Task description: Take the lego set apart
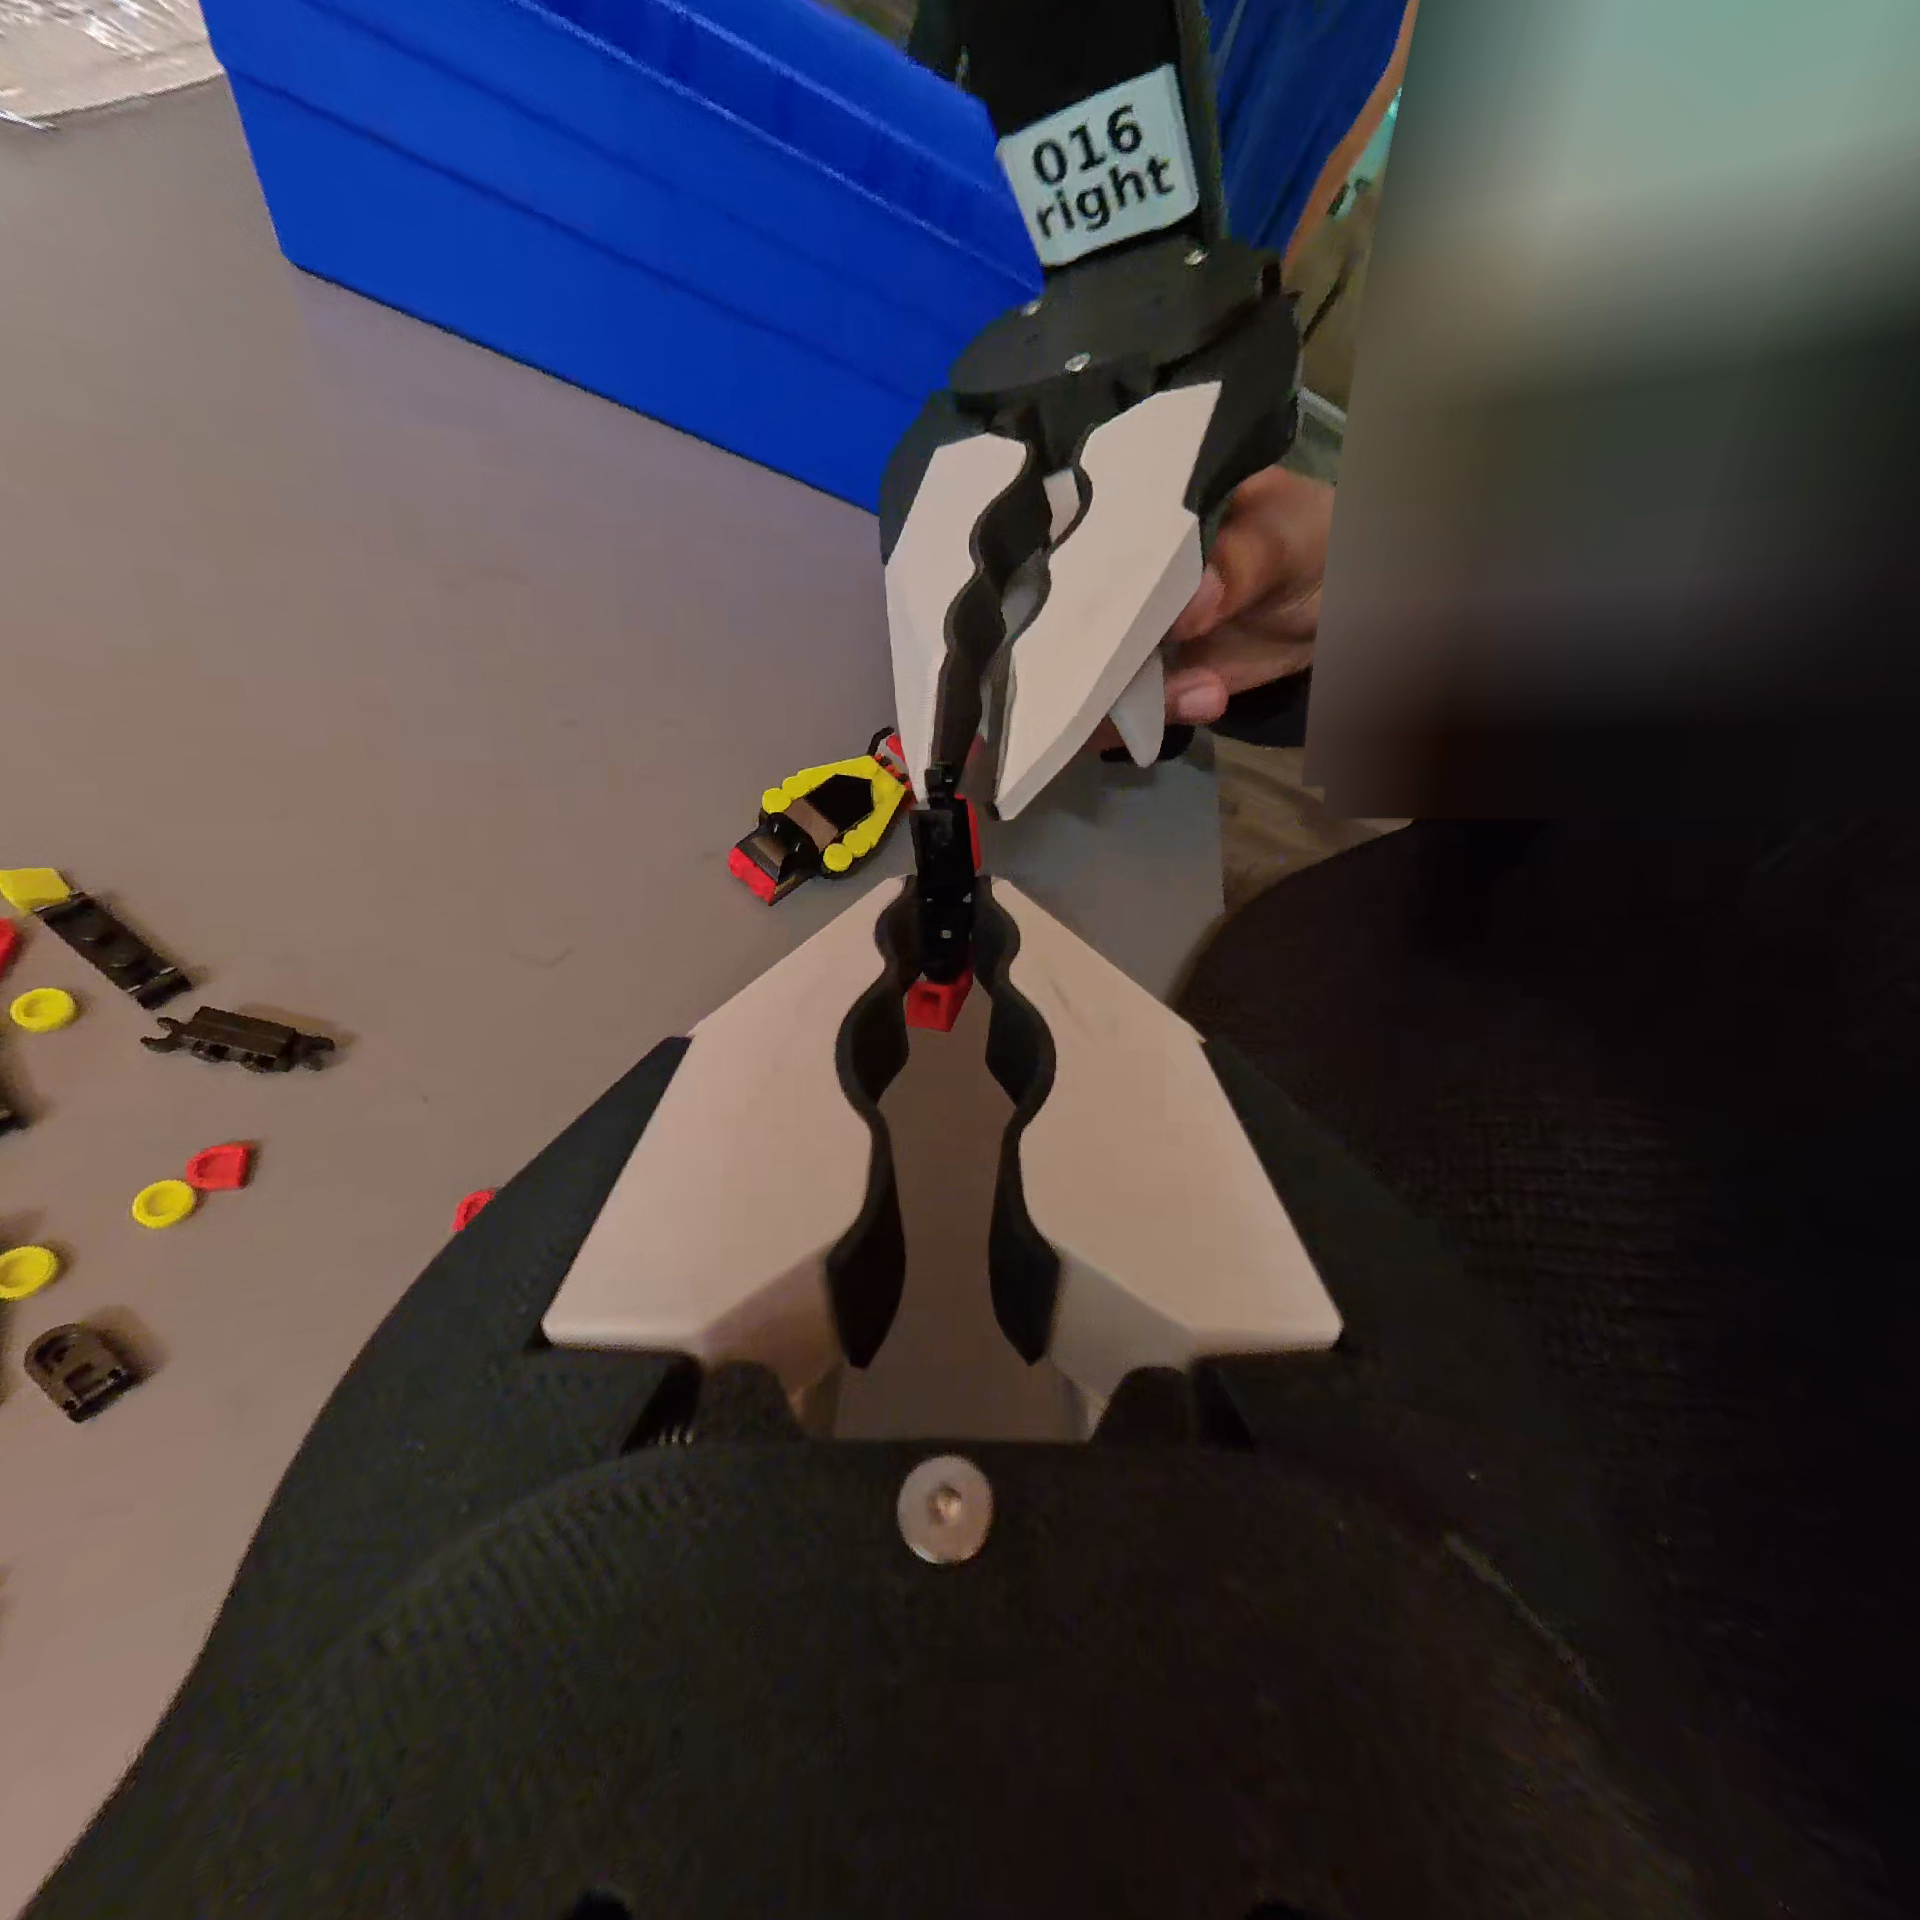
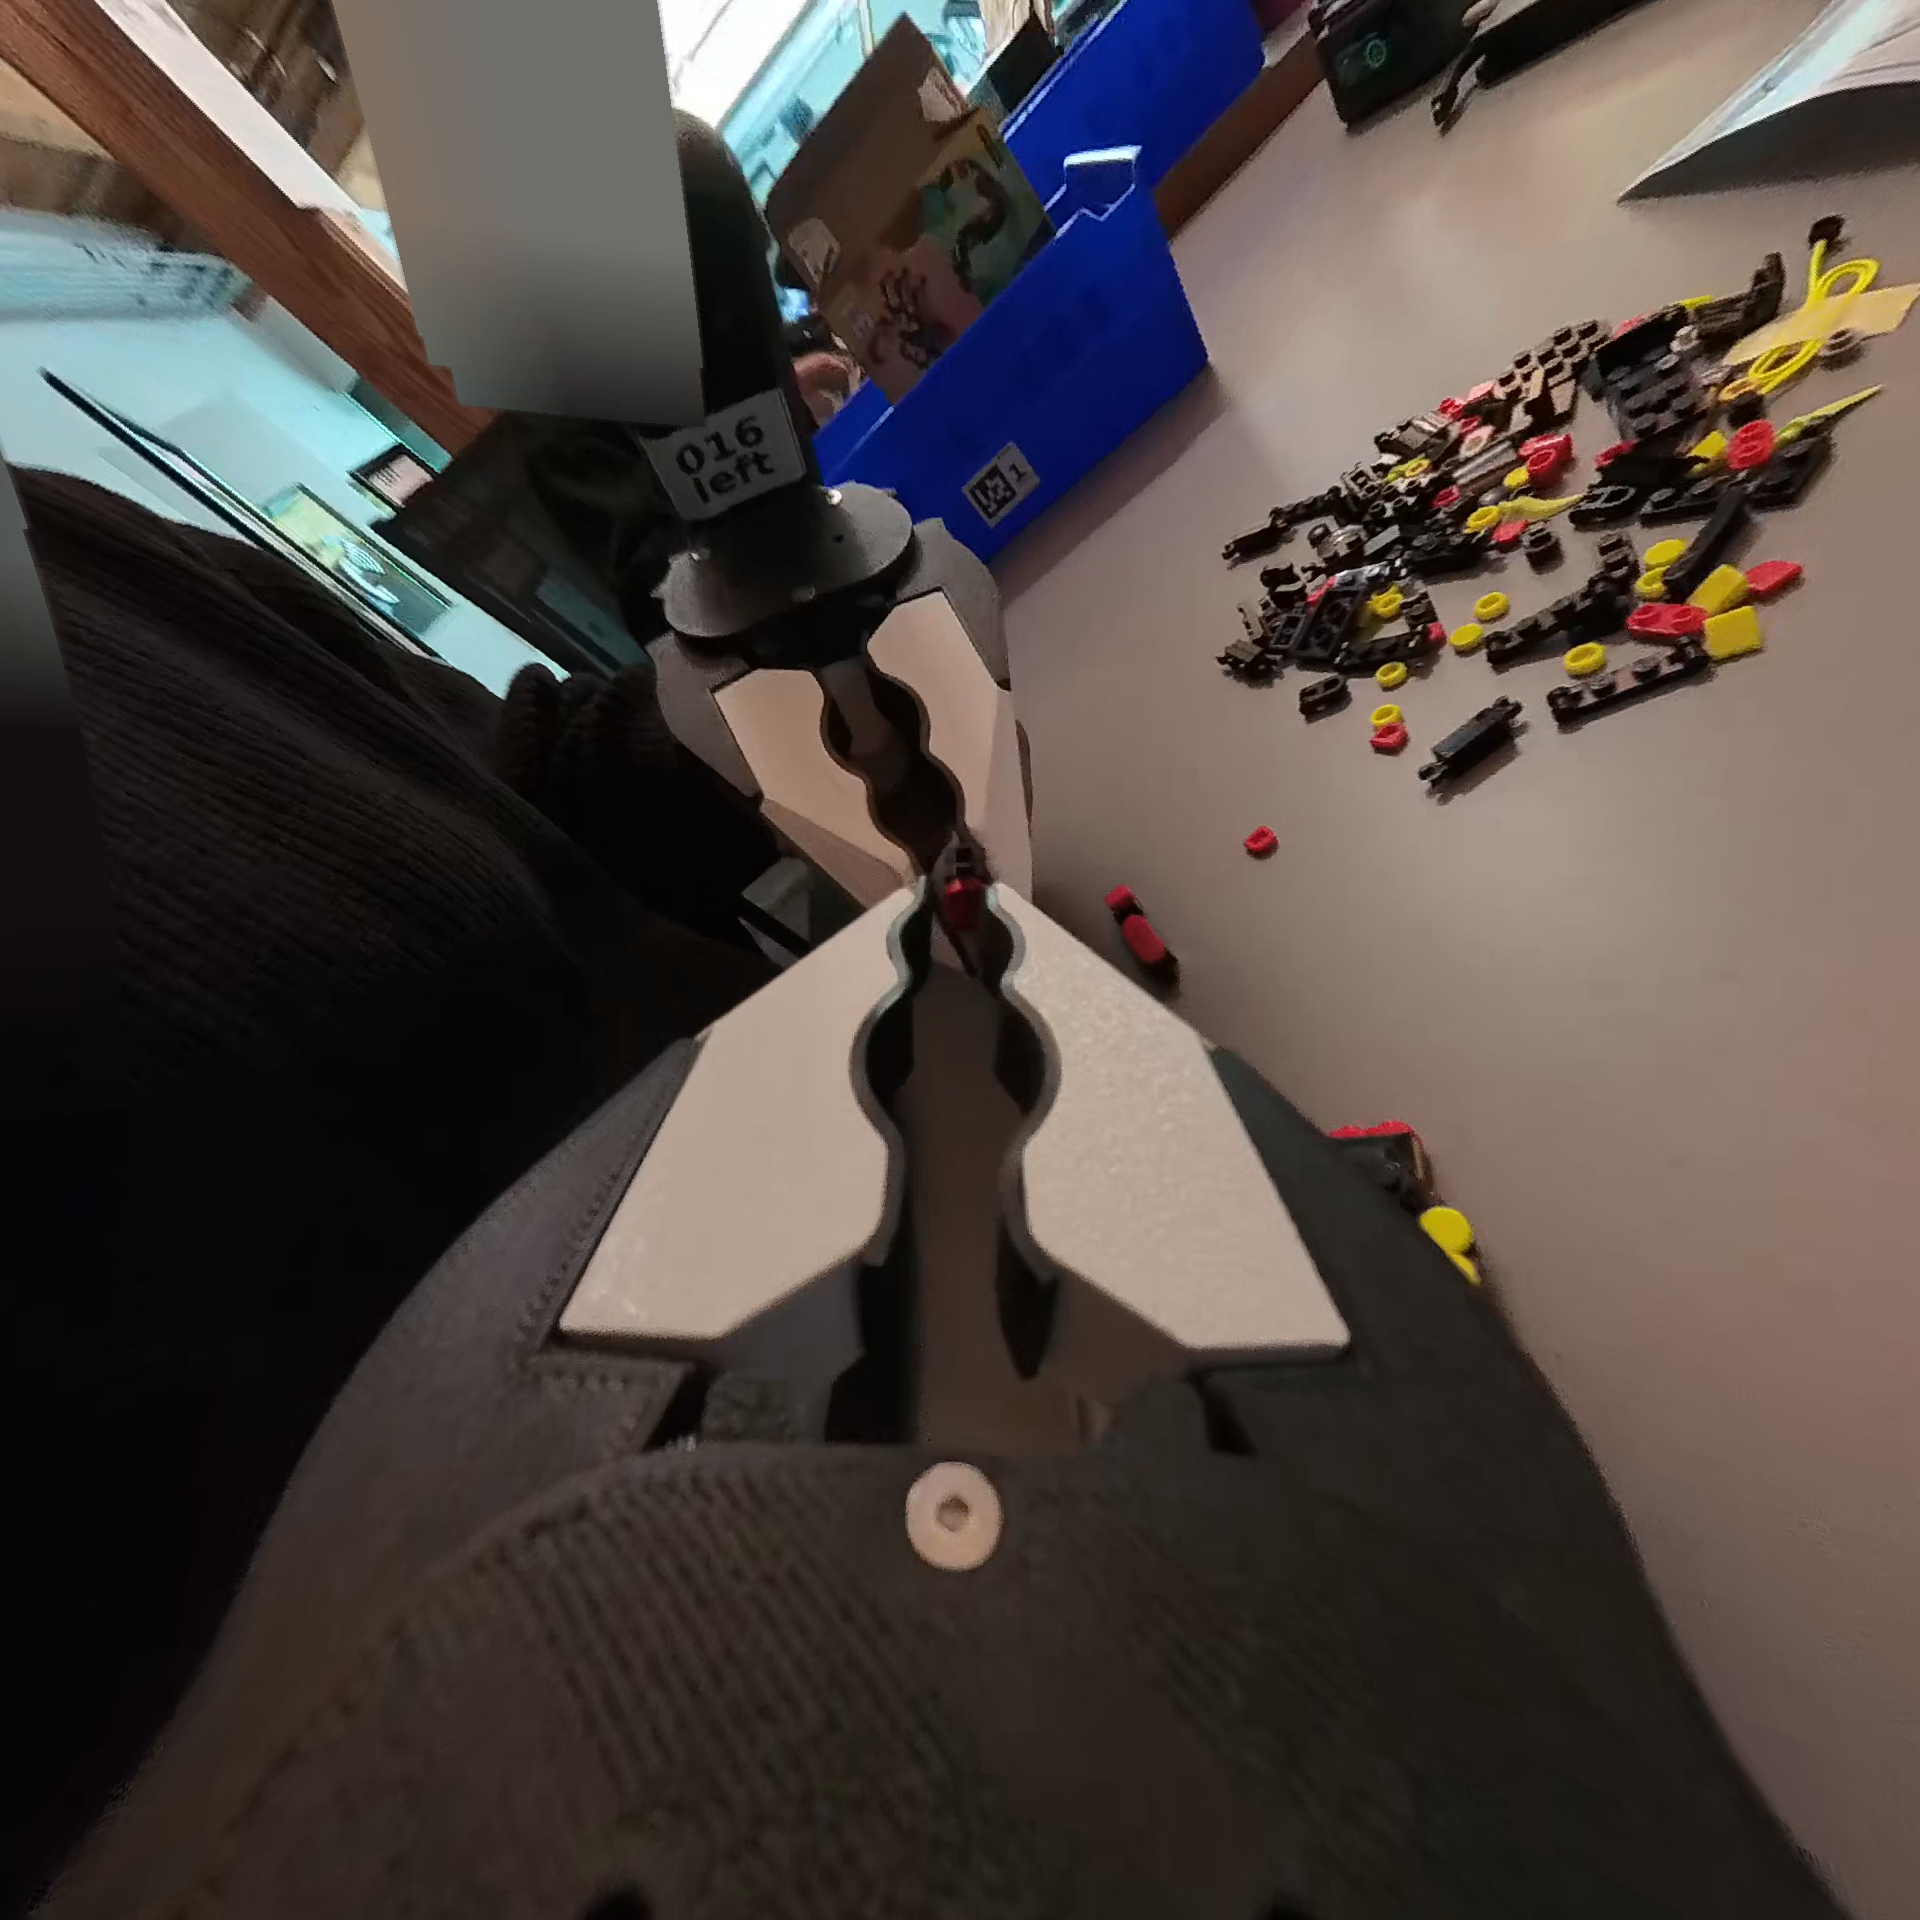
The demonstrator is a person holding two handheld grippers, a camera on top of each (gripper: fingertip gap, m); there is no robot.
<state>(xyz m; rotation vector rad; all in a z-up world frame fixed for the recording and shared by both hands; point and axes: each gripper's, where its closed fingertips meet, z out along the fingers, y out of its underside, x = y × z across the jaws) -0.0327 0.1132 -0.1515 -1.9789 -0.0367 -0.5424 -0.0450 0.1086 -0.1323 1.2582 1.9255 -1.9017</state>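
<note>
Small black and red lego sub-assembly (image 1: 943, 914) held up above the table, long axis upright, a red cube-shaped brick at its near end. Yellow, black and red lego chunk (image 1: 821, 821) lying flat behind. Many loose lego pieces (image 2: 1538, 561), black, yellow, red, scattered in a pile well apart.

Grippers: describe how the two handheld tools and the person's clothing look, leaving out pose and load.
Both the left gripper and right gripper have wedge-shaped white fingers lined with wavy black pads, on textured black bodies with a silver screw. Each black handle carries a pale label; a black cable runs alongside. The person wears a dark knit sleeve.
</note>
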